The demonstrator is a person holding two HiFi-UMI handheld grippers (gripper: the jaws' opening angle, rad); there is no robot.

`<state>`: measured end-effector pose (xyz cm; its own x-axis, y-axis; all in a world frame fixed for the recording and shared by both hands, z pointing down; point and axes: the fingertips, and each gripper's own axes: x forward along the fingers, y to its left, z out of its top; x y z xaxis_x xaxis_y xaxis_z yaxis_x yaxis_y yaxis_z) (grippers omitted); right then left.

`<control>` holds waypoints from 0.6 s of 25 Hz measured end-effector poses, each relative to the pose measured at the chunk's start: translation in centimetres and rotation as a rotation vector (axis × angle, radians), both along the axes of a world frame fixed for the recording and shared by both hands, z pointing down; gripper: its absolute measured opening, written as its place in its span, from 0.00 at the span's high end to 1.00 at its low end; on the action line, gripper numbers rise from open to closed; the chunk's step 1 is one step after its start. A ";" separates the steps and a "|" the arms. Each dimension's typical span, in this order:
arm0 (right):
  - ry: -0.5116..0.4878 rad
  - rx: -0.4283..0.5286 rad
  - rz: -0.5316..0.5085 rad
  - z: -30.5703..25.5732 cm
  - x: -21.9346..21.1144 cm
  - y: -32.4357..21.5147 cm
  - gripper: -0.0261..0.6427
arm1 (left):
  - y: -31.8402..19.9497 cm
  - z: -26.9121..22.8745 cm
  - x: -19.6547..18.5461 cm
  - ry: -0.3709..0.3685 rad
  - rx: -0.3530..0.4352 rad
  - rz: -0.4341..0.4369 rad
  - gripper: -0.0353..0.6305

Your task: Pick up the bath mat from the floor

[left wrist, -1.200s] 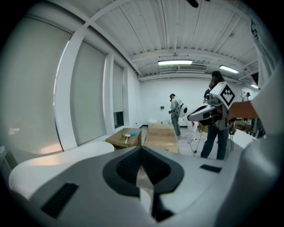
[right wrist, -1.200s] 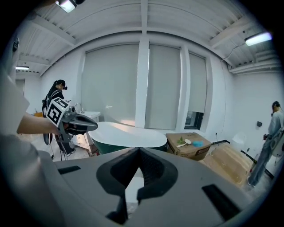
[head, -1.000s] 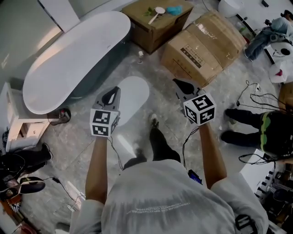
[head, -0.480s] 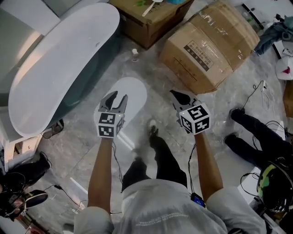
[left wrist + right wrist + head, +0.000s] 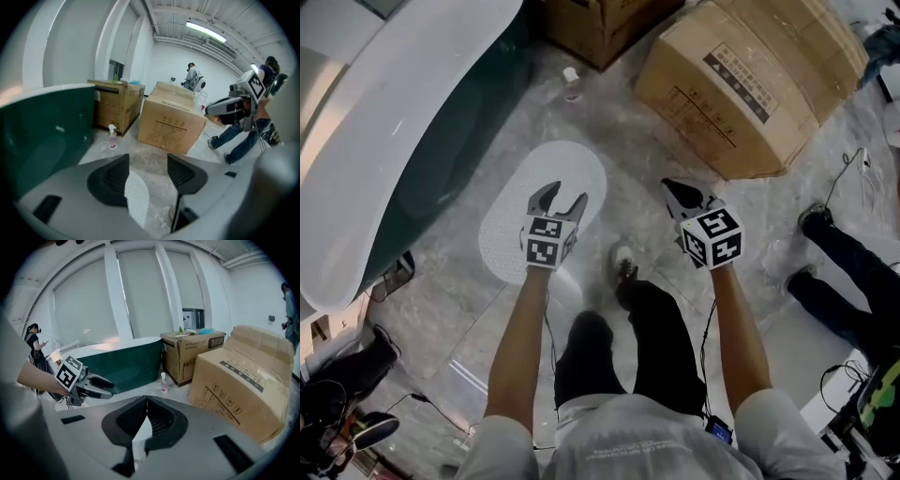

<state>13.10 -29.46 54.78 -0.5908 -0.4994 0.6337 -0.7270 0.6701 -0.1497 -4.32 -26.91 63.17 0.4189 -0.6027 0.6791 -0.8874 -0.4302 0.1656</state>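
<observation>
Opening at this moment, your left gripper (image 5: 561,194) shows its two dark, ribbed jaws spread apart with nothing caught between them. Through the gap, the left gripper view looks down on the bath mat (image 5: 508,225), which the jaws do not touch. The mat lies flat on the grey, marbled floor (image 5: 647,150), just beside the bathtub (image 5: 384,122). It is a white, elongated oval with rounded ends and a finely dotted surface, and in the head view your left gripper overlaps its right half. Your right gripper (image 5: 675,190) is off to the mat's right, clear of it, with its jaws pressed together tip to tip and holding nothing. The tub is smooth and curved, dark green outside with a white rim and inside. Beyond the mat's far end a small clear spray bottle (image 5: 571,82) stands upright, and a large taped cardboard box (image 5: 750,75) sits on the floor ahead of your right gripper.
</observation>
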 end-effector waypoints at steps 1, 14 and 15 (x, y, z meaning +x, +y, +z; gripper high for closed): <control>0.002 -0.001 0.003 1.9 0.0 -0.2 0.94 | -0.2 2.1 0.2 0.003 -0.005 0.004 0.57; -0.011 -0.022 0.071 24.7 1.9 -1.0 0.94 | -1.5 29.7 3.2 0.014 -0.104 0.041 0.49; -0.012 -0.026 0.074 26.1 1.8 -1.0 0.94 | -1.5 31.4 3.3 0.010 -0.114 0.038 0.49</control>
<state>14.94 -30.42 80.83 -0.5608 -0.5251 0.6401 -0.7722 0.6107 -0.1755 -1.03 -28.46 94.61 0.4474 -0.5053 0.7379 -0.8687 -0.4418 0.2241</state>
